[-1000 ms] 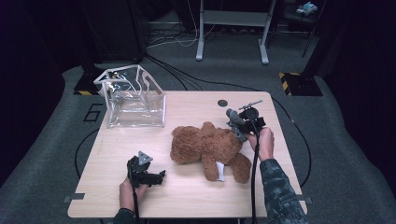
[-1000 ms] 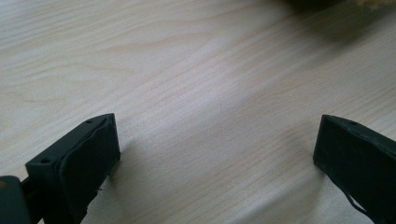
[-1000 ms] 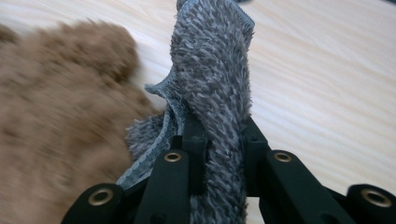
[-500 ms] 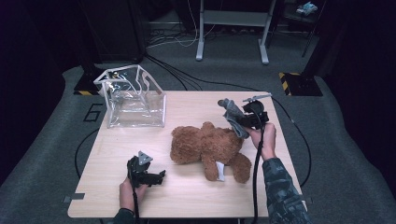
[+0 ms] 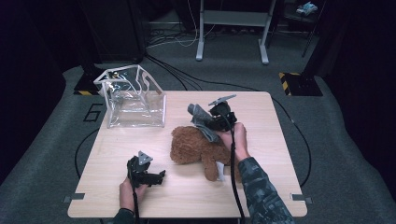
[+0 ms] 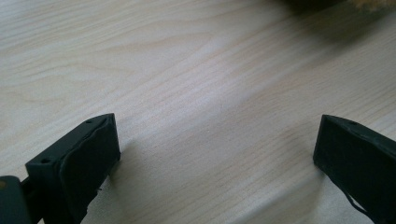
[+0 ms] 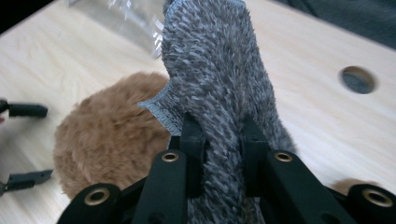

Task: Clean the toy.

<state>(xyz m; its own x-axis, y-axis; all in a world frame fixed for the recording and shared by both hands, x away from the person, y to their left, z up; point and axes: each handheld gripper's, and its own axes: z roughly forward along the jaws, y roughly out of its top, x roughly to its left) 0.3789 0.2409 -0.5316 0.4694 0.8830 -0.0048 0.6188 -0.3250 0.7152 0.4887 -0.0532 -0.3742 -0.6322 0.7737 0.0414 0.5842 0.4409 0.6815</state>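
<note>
In the right gripper view the two black jaws are clenched on a fuzzy grey knitted cloth, pinching its lower part from both sides so that the fabric stands up between and above them, its stitched hem edge hanging free on one side. Seen from the high view, that right gripper is held above the table over the top of a brown plush teddy bear, with the grey cloth draped from it and lifted clear of the wood (its lowest fold looks to brush the bear's fur, though I cannot tell whether it truly touches). The bear lies on its side at the middle of the light wooden table, just beside the person's right hand, whose patterned sleeve comes in from the bottom edge. The left gripper rests low over the table's near left part, well apart from the bear; in the left gripper view its jaws stand released and wide, with bare wood grain between them. Farther out, a clear plastic bag with white trim stands upright at the table's far left corner, open at the top. A small round hole shows in the tabletop beyond the cloth.
</note>
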